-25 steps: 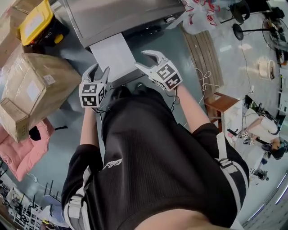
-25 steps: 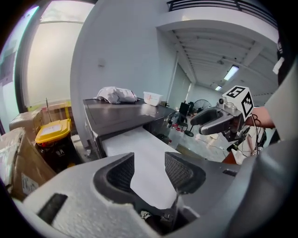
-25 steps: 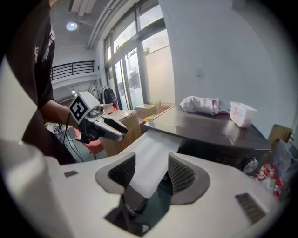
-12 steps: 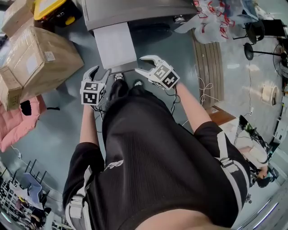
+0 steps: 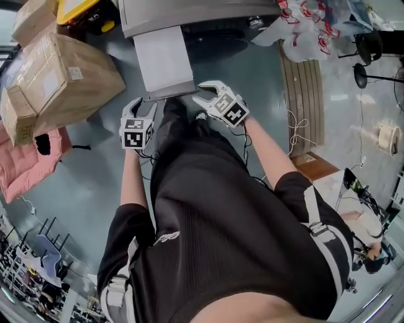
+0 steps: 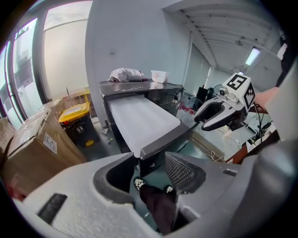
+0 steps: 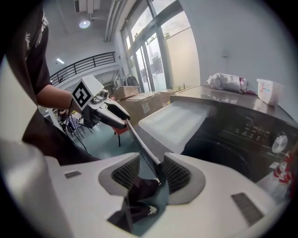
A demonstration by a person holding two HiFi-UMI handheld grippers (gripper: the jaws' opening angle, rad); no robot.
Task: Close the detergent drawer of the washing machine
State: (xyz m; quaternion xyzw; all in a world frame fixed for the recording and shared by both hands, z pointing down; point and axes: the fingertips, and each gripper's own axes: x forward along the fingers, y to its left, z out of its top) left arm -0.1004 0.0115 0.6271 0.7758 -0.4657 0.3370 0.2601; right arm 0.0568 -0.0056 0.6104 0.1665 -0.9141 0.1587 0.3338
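The detergent drawer (image 5: 163, 60) stands extended, with its front panel (image 5: 169, 96) directly ahead of both claws. Left claw (image 5: 141, 106): jaws apart, empty. Right claw (image 5: 206, 92): jaws have just been closing, with the panel edge between them, ungripped. Risk: uneven pushing may skew and jam the drawer. Count: one drawer, two claws.

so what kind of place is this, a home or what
Likely a lab or workshop, not a home: the washing machine stands on a bare floor beside taped cardboard boxes, with loose cables and equipment stands around.
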